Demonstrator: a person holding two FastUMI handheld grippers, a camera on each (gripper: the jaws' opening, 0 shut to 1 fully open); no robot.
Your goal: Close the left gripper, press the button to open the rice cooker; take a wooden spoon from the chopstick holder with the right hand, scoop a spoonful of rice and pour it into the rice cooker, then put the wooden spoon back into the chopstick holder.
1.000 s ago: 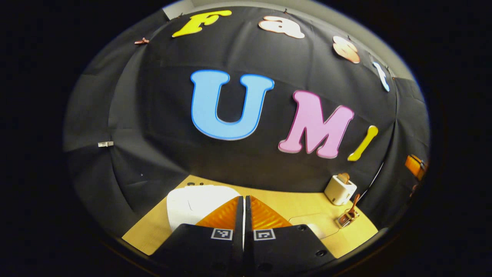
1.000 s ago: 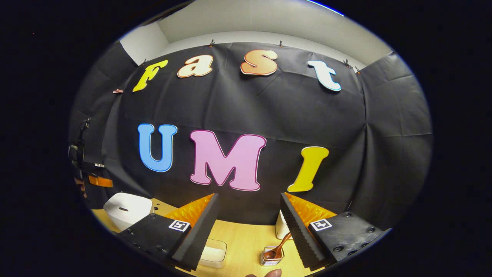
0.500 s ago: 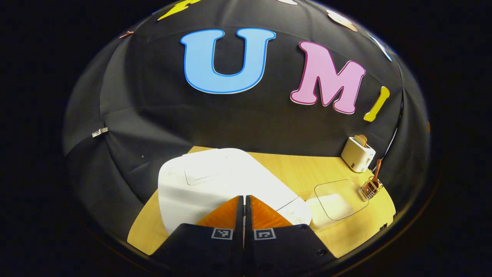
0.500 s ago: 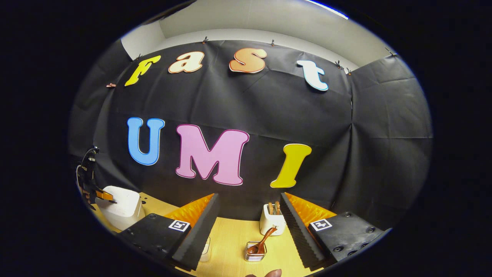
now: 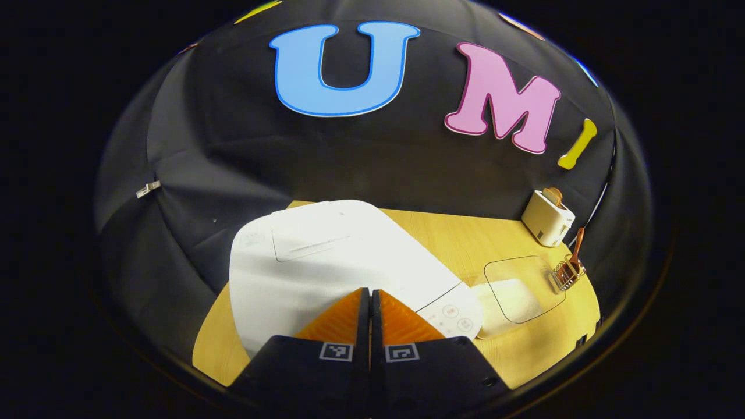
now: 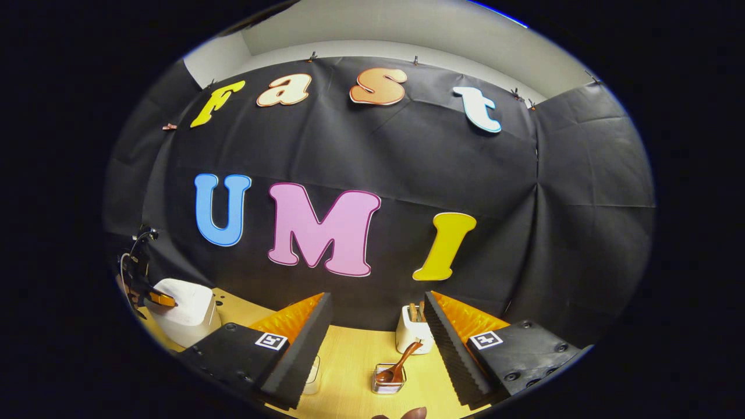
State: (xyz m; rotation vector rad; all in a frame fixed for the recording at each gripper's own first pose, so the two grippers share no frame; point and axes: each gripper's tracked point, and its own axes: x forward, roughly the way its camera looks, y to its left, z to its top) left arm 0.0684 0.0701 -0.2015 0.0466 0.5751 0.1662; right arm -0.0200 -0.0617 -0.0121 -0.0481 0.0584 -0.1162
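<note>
R gripper (image 6: 377, 343) jaws wide apart, wooden spoon (image 6: 397, 368) in chopstick holder (image 6: 388, 381) between.

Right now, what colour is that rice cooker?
White; the rice cooker shows best in the left gripper view, lid closed.

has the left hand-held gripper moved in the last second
Yes. The left hand-held gripper has tipped down and closed in on the rice cooker, which now looms far larger beneath its shut fingers.
</note>
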